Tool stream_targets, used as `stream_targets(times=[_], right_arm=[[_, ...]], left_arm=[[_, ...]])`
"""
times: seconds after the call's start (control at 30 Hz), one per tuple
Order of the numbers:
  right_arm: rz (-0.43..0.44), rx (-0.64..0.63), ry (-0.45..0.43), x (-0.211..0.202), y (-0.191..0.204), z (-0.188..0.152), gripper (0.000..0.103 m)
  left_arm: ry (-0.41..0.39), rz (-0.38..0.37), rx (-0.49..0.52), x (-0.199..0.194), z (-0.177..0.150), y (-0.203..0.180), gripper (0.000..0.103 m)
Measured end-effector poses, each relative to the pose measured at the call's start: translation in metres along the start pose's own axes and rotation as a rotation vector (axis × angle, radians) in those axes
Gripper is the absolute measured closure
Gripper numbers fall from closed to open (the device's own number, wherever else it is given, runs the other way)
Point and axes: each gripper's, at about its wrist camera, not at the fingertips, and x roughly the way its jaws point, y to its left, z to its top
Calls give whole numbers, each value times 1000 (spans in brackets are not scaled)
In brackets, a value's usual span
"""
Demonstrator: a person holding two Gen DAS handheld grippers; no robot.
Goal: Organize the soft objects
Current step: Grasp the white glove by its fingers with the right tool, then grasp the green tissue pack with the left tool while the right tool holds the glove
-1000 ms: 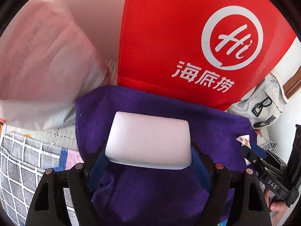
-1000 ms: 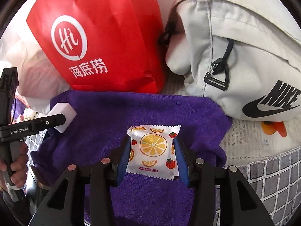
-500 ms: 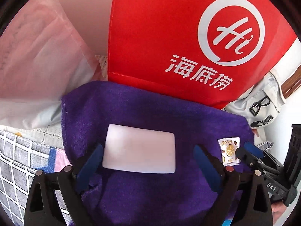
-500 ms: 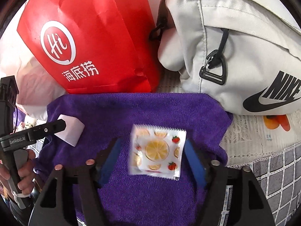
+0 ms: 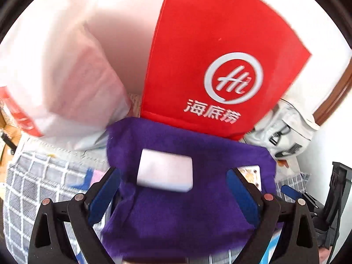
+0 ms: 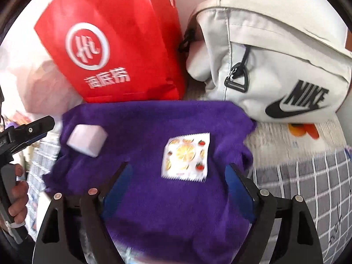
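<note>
Both grippers released: sponge (image 5: 165,170), packet (image 6: 186,157) on towel (image 6: 154,127).

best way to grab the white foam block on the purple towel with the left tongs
Grip the white foam block across its two short ends, coming in low from the near side. It lies flat on the purple towel with its long side crosswise, already between the open left tongs, so closing should pinch it.

1. Purple towel (image 6: 154,127) – fuzzy, matt cloth.
2. White block (image 5: 165,172) – smooth, matt, foam-like.
3. Fruit-print sachet (image 6: 186,157) – smooth plastic film.
4. Red bag (image 5: 211,50) – matt paper.
5. Pale sling bag (image 6: 275,61) – woven fabric.
</note>
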Motion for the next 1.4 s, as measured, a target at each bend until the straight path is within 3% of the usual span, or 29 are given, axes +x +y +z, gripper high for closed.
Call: stream_targets(times=[0.27, 0.47, 0.63, 0.83, 1.1, 1.17, 1.23, 1.4], right_arm=[[-4, 3, -8, -51, 3, -48, 17], [60, 8, -37, -92, 16, -103, 17], [133, -121, -81, -122, 53, -147, 17], [129, -246, -85, -117, 93, -180, 29], [75, -273, -52, -77, 108, -191, 30], [65, -284, -27, -65, 111, -191, 44], [54, -299, 21, -55, 114, -190, 91], [114, -261, -28, -77, 108, -189, 95]], left_arm=[[-7, 39, 19, -68, -43, 4, 6], [-35, 32, 24, -120, -91, 7, 7], [-45, 63, 10, -147, -131, 12, 7], [-23, 97, 43, -155, -172, 19, 7], [5, 104, 12, -154, -213, 45, 7], [15, 103, 2, -152, -218, 49, 7], [25, 103, -10, -150, -220, 53, 7], [30, 84, -12, -151, -224, 52, 7]])
